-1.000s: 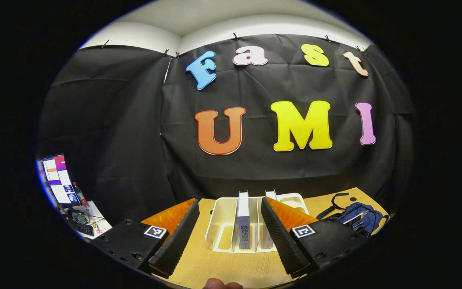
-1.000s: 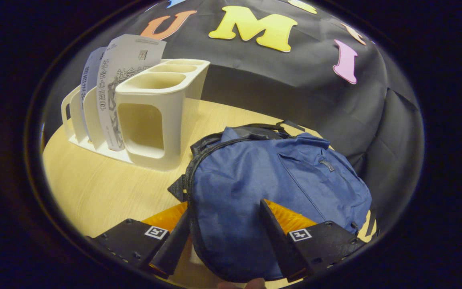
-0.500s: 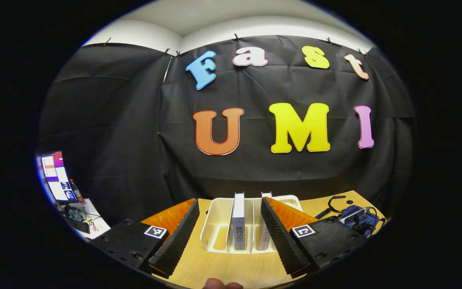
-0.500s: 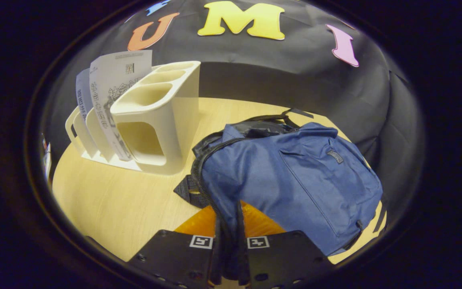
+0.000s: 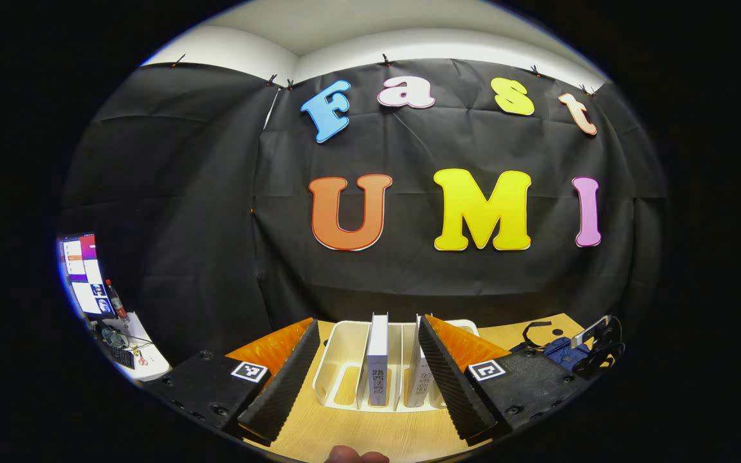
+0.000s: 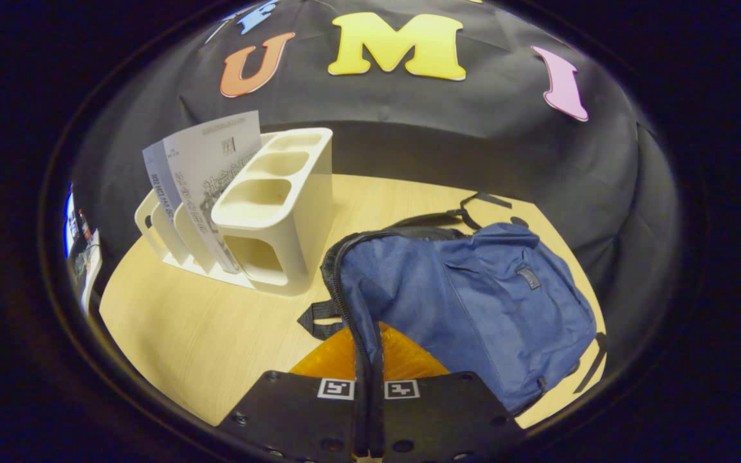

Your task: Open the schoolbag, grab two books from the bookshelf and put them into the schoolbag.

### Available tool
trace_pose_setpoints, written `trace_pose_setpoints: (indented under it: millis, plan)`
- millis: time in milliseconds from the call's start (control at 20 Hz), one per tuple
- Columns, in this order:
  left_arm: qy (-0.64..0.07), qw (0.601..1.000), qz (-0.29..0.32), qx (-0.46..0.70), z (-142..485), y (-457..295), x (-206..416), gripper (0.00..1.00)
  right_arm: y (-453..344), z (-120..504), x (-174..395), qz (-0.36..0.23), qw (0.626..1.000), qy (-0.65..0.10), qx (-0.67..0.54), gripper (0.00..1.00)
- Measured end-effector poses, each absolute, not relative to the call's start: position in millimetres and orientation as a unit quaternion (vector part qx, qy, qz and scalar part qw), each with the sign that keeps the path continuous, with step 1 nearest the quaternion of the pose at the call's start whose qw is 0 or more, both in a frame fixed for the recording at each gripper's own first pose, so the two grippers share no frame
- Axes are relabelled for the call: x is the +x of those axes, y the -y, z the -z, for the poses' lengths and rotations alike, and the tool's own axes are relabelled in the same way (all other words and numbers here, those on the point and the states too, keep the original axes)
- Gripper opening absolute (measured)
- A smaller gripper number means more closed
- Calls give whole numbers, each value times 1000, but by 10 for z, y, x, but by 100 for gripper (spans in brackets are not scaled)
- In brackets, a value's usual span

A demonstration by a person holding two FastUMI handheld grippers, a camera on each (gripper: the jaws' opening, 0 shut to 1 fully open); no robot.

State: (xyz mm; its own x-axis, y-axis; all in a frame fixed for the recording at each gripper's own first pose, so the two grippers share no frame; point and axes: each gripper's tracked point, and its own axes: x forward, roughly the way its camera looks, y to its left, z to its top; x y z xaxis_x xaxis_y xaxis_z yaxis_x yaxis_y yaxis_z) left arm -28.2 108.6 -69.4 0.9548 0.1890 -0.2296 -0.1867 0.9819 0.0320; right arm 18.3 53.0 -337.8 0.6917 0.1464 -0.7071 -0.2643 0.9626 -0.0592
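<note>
The white bookshelf (image 5: pixel 338 350) stands on the wooden table straight ahead of my left gripper (image 5: pixel 367 328), which is open and short of it. Two upright books (image 5: pixel 377 360) (image 5: pixel 417 376) sit in its slots. At the far right lies the blue schoolbag (image 5: pixel 560 352). In the right gripper view the schoolbag (image 6: pixel 473 302) lies flat beside the bookshelf (image 6: pixel 280 212), with the books (image 6: pixel 213 161) leaning in the shelf. My right gripper (image 6: pixel 369 347) is shut on the bag's black zippered edge (image 6: pixel 348 302) at its near left side, and that edge is raised.
The wooden table (image 6: pixel 203 334) has bare room in front of the shelf and left of the bag. Black straps (image 6: pixel 467 215) trail behind the bag. A side desk with a monitor (image 5: pixel 84 276) and a bottle stands far left. A fingertip (image 5: pixel 357 455) shows at the bottom.
My right gripper went from open around the bag's edge to shut on it, then drew back and up with the edge. My left gripper stayed open and drifted slightly.
</note>
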Motion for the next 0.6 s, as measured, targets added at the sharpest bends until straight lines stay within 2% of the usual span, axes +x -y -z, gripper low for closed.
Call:
trace_pose_setpoints:
  millis: [150, 600]
  plan:
    - [-133, 987, -88, 0, 771, -1061, -111, 97, -305, 2955, 202, -108, 925, -358, -64, 5]
    - [-233, 972, 0, -26, 910, -637, 620, 98, 819, 2018, 470, -51, 943, -323, -68, 2]
